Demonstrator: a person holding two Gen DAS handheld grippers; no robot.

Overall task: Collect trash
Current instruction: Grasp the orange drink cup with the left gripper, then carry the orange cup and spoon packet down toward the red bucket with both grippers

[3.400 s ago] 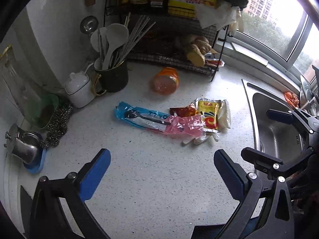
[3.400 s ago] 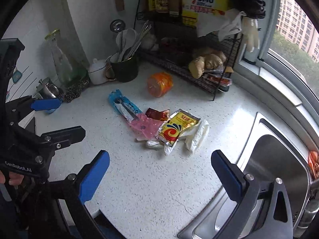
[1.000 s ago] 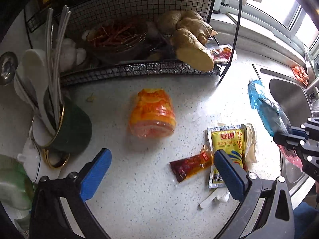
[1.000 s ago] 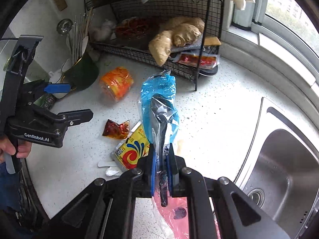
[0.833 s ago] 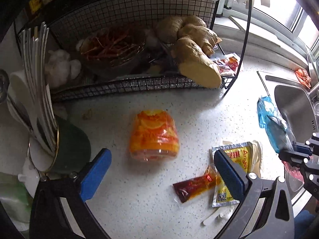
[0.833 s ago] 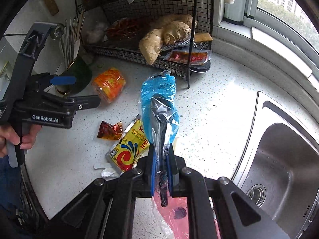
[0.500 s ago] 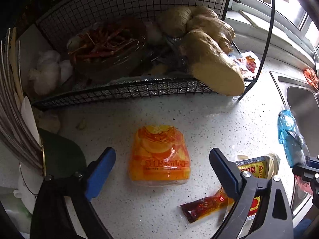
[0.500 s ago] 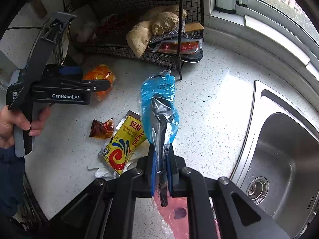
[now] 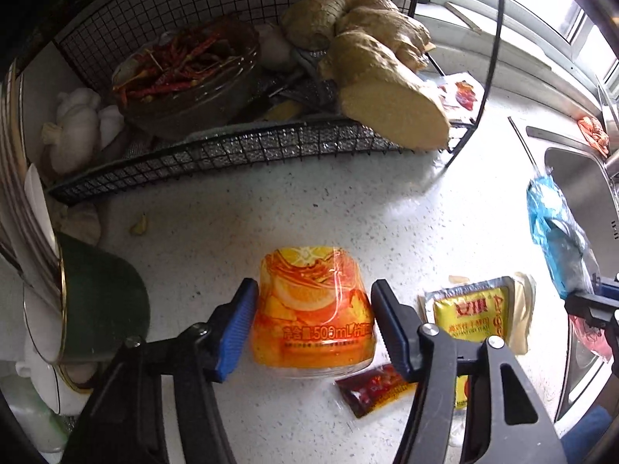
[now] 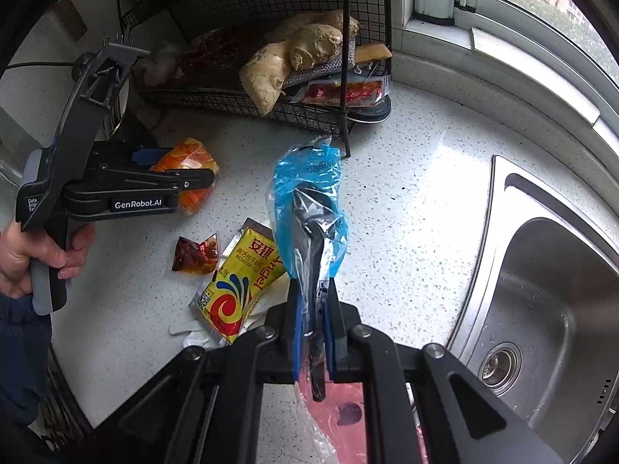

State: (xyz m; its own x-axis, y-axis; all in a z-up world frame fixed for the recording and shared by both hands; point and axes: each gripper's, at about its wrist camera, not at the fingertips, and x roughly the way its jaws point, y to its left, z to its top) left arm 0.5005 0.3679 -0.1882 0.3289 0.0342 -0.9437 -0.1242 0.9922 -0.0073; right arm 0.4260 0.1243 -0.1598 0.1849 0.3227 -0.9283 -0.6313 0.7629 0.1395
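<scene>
A crushed orange bottle [image 9: 313, 309] lies on the white speckled counter, just in front of the wire rack. My left gripper [image 9: 313, 301] straddles it; its jaws are closing and the blue pads [image 9: 238, 328] meet the bottle's two sides. The right wrist view shows the same bottle [image 10: 185, 178] behind the left gripper [image 10: 182, 166]. My right gripper [image 10: 311, 321] is shut on a blue plastic wrapper [image 10: 305, 193] with a black utensil inside and pink film hanging below. A yellow sachet [image 9: 472, 321] and a red sachet [image 9: 371, 386] lie right of the bottle.
A black wire rack [image 9: 232, 147] with ginger [image 9: 387, 96] and dried chillies stands close behind the bottle. A dark green mug [image 9: 100, 305] with utensils is at the left. A steel sink [image 10: 541, 309] is at the right. A white glove [image 10: 193, 332] lies under the yellow sachet.
My left gripper has come down toward the rack and over the orange bottle, and its jaws have narrowed from wide apart to the bottle's sides. The right gripper keeps its hold on the blue wrapper.
</scene>
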